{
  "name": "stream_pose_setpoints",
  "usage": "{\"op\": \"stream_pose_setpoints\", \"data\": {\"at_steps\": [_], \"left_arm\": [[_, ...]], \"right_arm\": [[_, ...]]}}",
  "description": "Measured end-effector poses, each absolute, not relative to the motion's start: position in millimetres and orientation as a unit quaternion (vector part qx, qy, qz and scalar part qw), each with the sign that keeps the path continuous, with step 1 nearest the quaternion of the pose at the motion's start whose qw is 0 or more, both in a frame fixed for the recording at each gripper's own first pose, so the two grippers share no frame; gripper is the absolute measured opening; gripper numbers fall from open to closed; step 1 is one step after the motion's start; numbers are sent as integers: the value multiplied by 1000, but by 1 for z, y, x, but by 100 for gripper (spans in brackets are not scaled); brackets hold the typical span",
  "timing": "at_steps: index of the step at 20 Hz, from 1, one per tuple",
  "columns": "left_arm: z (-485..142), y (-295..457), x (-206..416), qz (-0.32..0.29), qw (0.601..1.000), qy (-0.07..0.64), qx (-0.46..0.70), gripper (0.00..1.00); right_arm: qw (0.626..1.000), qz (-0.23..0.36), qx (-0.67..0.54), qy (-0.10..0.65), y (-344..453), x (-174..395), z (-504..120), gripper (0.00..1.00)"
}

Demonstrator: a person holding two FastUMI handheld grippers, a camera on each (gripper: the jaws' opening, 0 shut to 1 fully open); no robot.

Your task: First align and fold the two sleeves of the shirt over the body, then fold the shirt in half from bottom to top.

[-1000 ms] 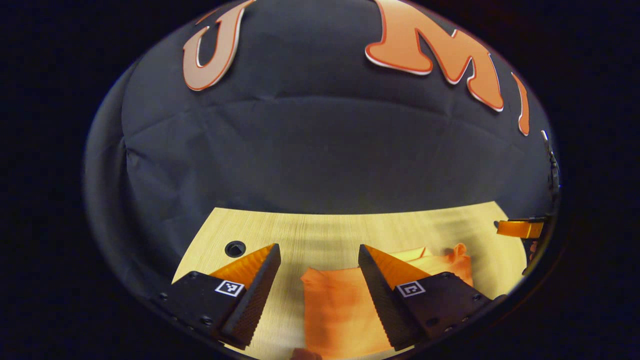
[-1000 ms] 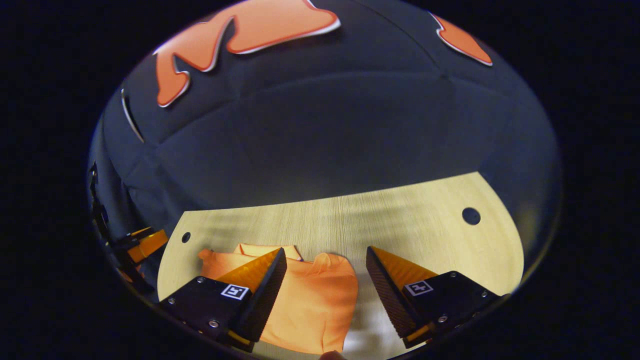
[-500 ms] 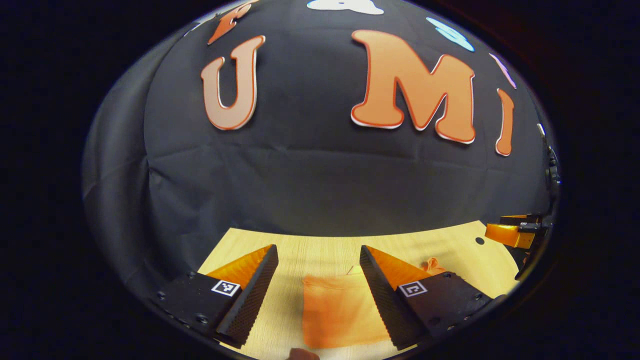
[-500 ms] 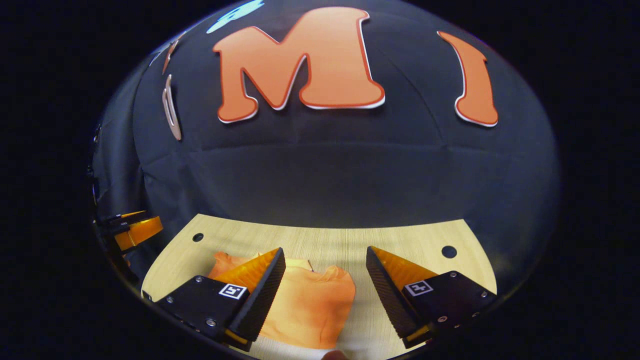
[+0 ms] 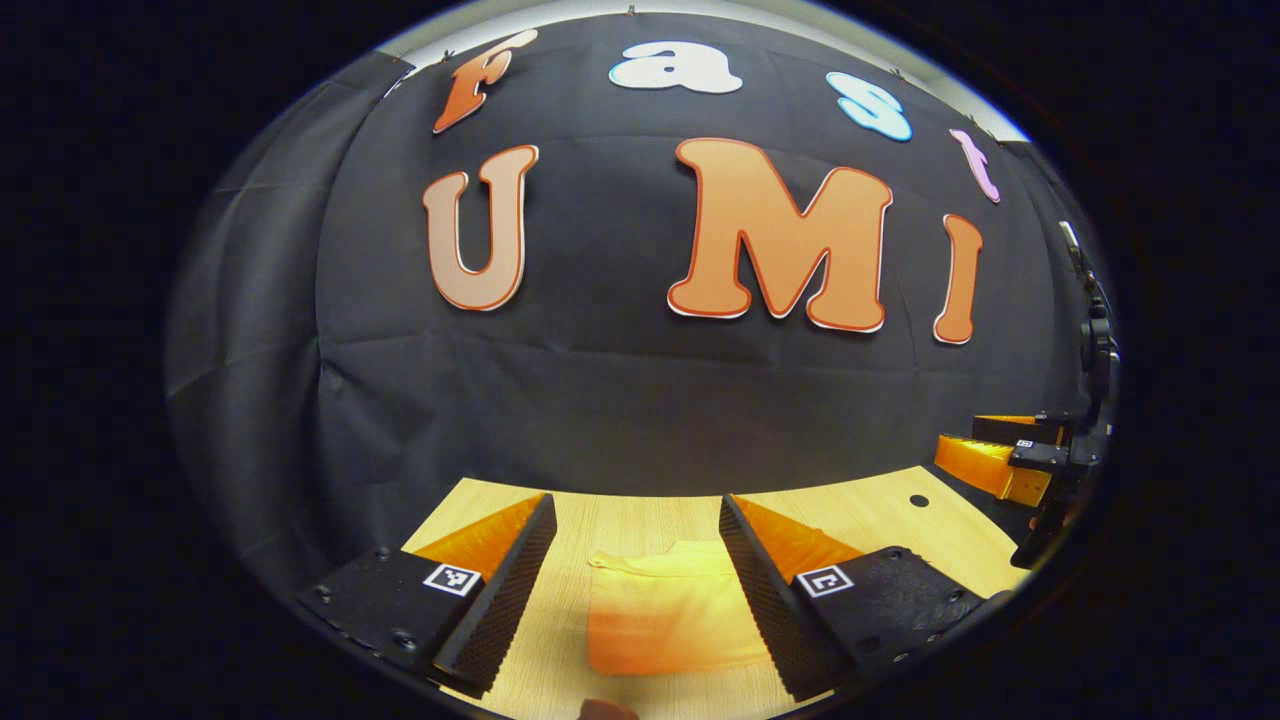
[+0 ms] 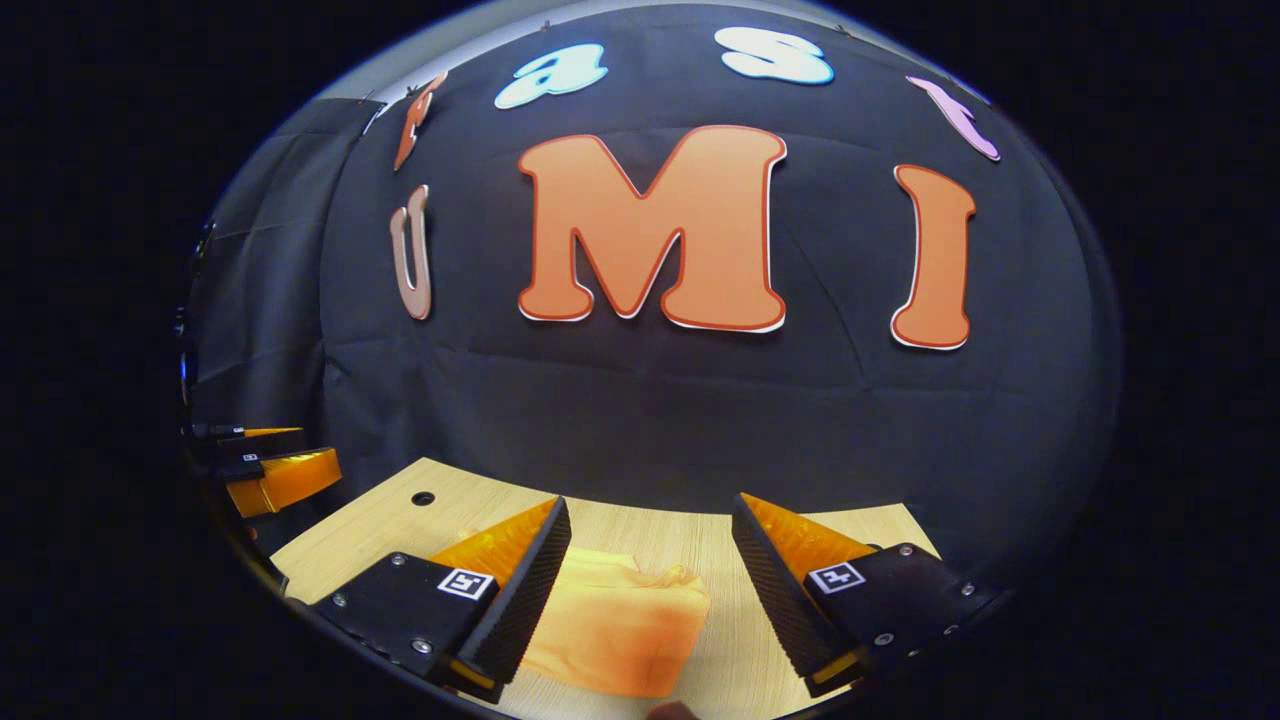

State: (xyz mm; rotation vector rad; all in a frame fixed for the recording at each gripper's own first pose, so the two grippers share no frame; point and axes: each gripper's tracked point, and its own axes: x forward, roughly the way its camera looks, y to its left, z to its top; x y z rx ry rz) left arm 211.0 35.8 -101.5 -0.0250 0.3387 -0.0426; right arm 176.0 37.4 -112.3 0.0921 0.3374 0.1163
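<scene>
The shirt is plain orange, with no print, washed paler and yellowish where the light hits its upper folds. The table is light wood with a fine straight grain and 1 small dark round hole near its left edge. The booth's wall behind is black, faintly creased cloth.
</scene>
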Motion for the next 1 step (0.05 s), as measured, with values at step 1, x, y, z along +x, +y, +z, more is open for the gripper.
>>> {"op": "stream_pose_setpoints", "data": {"at_steps": [1], "left_arm": [[-96,34,205,-23,987,160,-15,97]], "right_arm": [[984,56,45,163,37,167,-109,99]]}}
